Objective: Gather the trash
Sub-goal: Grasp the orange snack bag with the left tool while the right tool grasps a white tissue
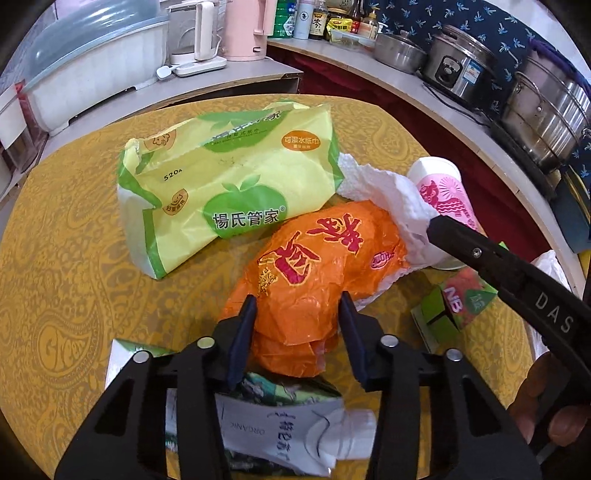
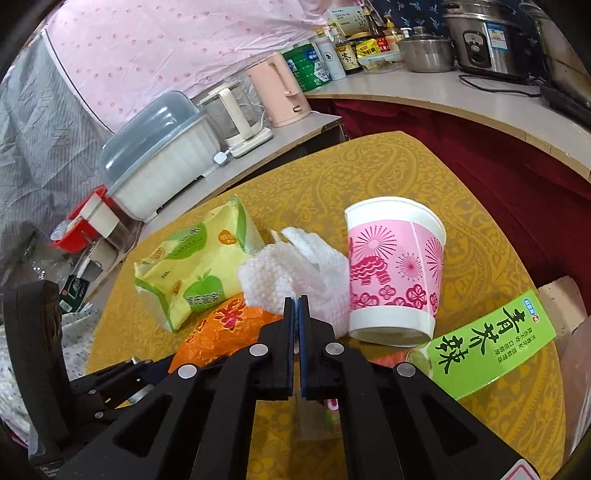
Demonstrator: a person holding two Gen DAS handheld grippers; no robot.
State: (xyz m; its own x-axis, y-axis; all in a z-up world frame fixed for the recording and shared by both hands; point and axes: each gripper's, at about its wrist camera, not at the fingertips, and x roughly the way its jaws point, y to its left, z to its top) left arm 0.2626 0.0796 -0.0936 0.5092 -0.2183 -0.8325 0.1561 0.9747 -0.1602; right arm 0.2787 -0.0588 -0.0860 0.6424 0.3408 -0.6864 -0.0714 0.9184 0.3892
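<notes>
On the yellow tablecloth (image 1: 74,258) lie an orange plastic bag (image 1: 314,277), a yellow-green tissue pack (image 1: 229,181), a crumpled white paper towel (image 1: 391,199) and a pink-and-white paper cup (image 1: 447,199) on its side. My left gripper (image 1: 297,314) is open, its fingers either side of the orange bag's near end. My right gripper (image 2: 296,306) is shut on the paper towel (image 2: 288,273), next to the cup (image 2: 391,269). It also shows in the left wrist view (image 1: 439,225), pinching the towel. The orange bag (image 2: 221,332) lies left of it.
A green snack box (image 2: 491,347) lies right of the cup, also visible in the left wrist view (image 1: 454,302). A white-green milk carton (image 1: 280,428) lies under my left gripper. Kettles (image 1: 247,29), a covered dish rack (image 1: 92,70), bottles and steel pots (image 1: 543,110) line the counters behind.
</notes>
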